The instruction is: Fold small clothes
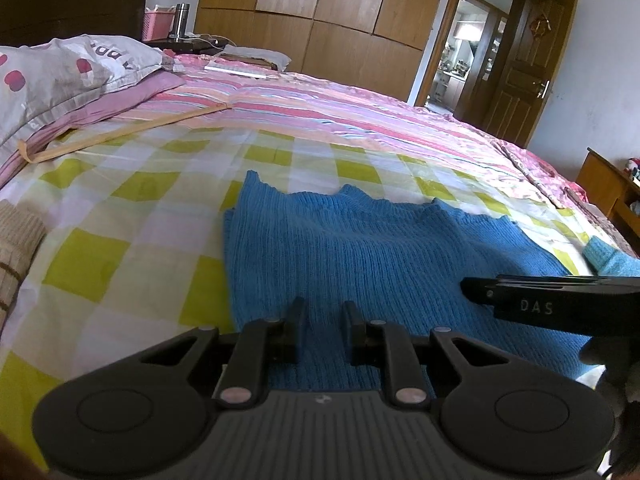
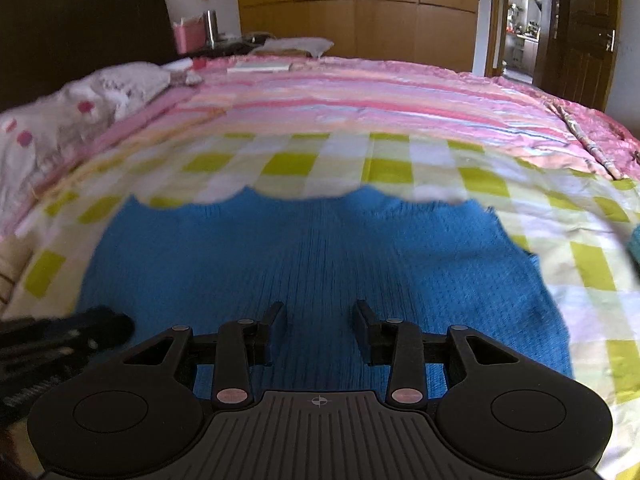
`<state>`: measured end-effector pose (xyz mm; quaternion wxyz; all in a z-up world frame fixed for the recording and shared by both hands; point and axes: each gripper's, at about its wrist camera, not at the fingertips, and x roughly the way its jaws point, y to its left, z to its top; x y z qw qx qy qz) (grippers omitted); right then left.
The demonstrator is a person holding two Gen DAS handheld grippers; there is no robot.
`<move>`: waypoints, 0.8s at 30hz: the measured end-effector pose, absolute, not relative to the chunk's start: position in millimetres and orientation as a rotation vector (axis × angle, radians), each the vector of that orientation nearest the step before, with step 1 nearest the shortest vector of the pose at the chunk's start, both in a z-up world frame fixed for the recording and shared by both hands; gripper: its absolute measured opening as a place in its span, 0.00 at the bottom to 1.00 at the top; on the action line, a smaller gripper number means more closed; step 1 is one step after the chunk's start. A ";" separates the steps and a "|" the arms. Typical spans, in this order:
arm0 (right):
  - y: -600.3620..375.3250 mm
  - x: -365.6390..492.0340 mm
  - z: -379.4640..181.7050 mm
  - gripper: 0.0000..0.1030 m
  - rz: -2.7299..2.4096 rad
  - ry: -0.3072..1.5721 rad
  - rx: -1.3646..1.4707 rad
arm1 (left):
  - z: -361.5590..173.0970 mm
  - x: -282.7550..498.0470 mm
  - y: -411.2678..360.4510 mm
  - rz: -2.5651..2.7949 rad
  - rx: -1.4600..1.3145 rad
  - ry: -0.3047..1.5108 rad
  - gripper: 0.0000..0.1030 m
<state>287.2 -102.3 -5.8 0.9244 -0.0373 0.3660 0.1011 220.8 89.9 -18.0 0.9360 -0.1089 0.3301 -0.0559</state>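
Observation:
A blue knit sweater (image 1: 360, 240) (image 2: 304, 256) lies flat on the green-and-white checked sheet (image 1: 132, 216) (image 2: 400, 160) of a bed. My left gripper (image 1: 324, 312) hovers over the sweater's near part, its fingers a narrow gap apart with only flat knit showing between them. My right gripper (image 2: 320, 312) is over the middle of the sweater's near part, open wider, with nothing between its fingers; its view is motion-blurred. A black finger (image 1: 480, 290) of the right gripper reaches in from the right in the left wrist view. The left gripper's body (image 2: 92, 326) shows at the lower left of the right wrist view.
A second blue knit piece (image 1: 608, 258) lies at the right edge of the sheet. A beige striped knit (image 1: 16, 248) sits at the left. Beyond are a pink striped quilt (image 1: 340, 108), a pillow (image 1: 60, 72), a wooden wardrobe (image 1: 320, 8) and a cabinet (image 1: 608, 188).

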 end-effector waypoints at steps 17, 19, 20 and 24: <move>-95.1 270.5 1.7 0.36 0.220 0.745 -0.116 | -16.6 219.7 91.1 -0.117 -0.234 0.682 0.25; -94.8 273.3 -3.1 0.36 0.214 0.761 -0.110 | -16.8 219.9 91.1 -0.117 -0.235 0.682 0.25; -94.7 274.1 -4.6 0.36 0.212 0.761 -0.109 | -16.8 219.8 91.1 -0.117 -0.235 0.682 0.25; -91.1 273.8 -7.4 0.37 0.208 0.755 -0.130 | -16.8 219.6 90.9 -0.117 -0.235 0.683 0.25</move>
